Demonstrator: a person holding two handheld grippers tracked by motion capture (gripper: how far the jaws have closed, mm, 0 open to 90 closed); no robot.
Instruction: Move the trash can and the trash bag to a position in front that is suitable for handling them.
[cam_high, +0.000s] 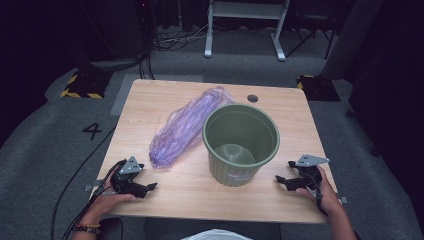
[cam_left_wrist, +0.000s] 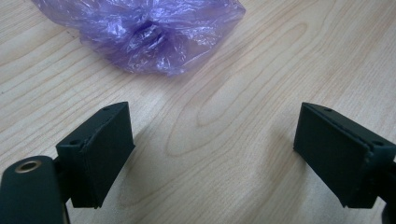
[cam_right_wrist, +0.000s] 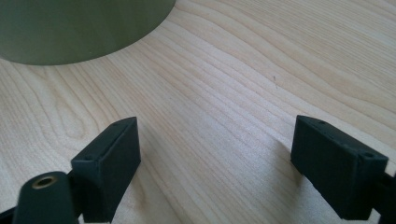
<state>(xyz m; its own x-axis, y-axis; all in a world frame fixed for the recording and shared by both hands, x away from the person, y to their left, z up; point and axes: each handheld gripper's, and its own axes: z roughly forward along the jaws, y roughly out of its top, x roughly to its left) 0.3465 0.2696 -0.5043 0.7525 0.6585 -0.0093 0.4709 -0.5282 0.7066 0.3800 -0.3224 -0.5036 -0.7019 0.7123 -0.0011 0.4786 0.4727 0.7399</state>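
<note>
Purple plastic bag (cam_high: 187, 127) and green bin (cam_high: 241, 142) on a wooden worktop (cam_high: 165, 195), with two hand-held grippers resting near the front edge.

Crumpled and long, the bag lies slanting from the far centre toward the near left, just beside the bin's left side. The bin stands upright and open at the centre. The left gripper (cam_high: 150, 187) sits near left, jaws spread wide with nothing between them, the bag's end just ahead. The right gripper (cam_high: 280, 181) sits near right, jaws likewise released, close to the bin's base.
</note>
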